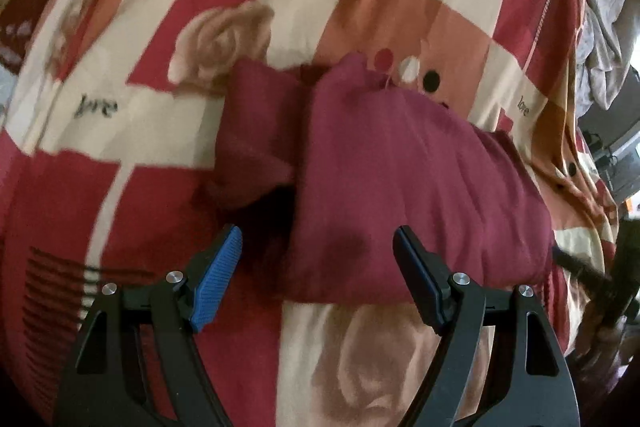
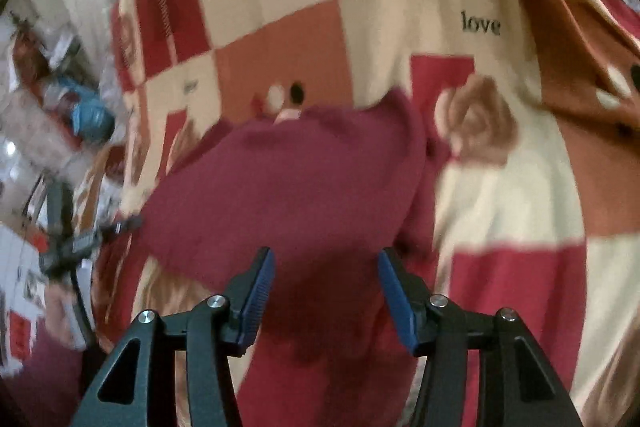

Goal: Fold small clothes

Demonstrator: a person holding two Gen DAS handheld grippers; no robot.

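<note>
Garment (image 1: 400, 187) is a small maroon knit piece, lying on the checked rose-print bedspread (image 1: 140, 131), partly folded with one sleeve-like flap sticking out to the left in the left wrist view. We have both tools empty: left gripper (image 1: 318, 255) spread wide above the garment's near edge, right gripper (image 2: 326, 287) about half spread, hovering over the same cloth (image 2: 288, 179), nothing between the pads. We judge the fabric soft, light and limp, so it should sag and bunch if lifted from the middle. Best hold looks like a corner or hem edge, pinching both layers together. Right wrist view is blurred, so exact edge position is unclear.
</note>
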